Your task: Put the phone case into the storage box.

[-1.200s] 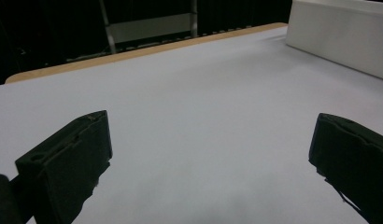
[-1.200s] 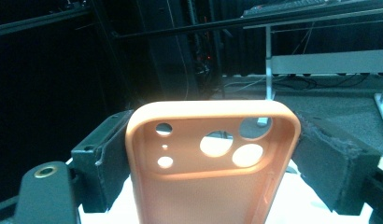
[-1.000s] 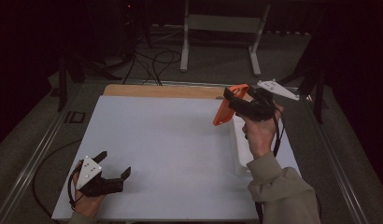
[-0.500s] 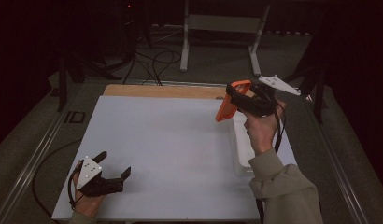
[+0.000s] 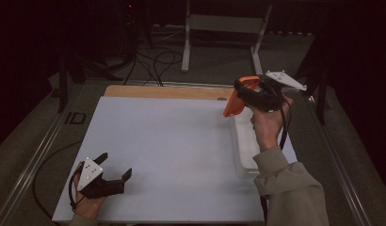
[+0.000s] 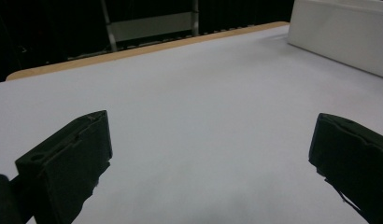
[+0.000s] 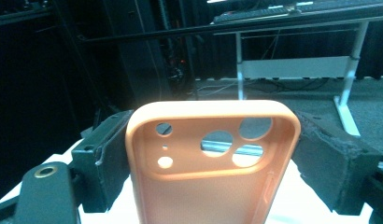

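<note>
The right claw (image 5: 241, 95) is raised above the white tray (image 5: 245, 150) that lies at the right edge of the desk (image 5: 172, 141), over the tray's far end. It grips an orange phone case (image 7: 213, 163) by its two long edges, one jaw pressed against each side, so the case sits squarely between them with its camera cut-outs at the outer end. The left claw (image 5: 116, 168) rests low over the desk's near left corner, well apart from the tray, its jaws spread wide with nothing between them.
</note>
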Tool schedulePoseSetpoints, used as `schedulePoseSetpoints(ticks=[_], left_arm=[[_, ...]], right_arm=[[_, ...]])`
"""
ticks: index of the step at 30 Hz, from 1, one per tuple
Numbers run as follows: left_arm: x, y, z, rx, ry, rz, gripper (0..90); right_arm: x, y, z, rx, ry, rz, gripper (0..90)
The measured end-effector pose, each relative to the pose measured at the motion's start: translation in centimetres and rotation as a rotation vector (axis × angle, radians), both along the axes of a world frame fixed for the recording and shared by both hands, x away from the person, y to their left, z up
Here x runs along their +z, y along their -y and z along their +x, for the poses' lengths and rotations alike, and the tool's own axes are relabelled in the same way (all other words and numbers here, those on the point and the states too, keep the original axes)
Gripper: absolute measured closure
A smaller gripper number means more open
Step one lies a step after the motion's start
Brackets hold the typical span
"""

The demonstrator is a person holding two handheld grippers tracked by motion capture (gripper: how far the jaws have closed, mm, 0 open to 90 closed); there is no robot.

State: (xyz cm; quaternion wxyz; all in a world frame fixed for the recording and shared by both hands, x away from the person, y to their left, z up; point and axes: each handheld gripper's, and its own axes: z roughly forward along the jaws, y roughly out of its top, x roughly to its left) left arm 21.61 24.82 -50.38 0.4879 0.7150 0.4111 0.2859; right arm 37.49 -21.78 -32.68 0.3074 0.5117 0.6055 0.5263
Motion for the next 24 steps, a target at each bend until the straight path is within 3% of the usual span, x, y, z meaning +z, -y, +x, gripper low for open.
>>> schedulePoseSetpoints(ticks=[24], left_arm=[[0.0,0.0,0.0,-0.003,0.003,-0.006,0.2]], right_arm=[[-0.2,0.5,2.3,-0.079,-0.015,-0.032,17.0]])
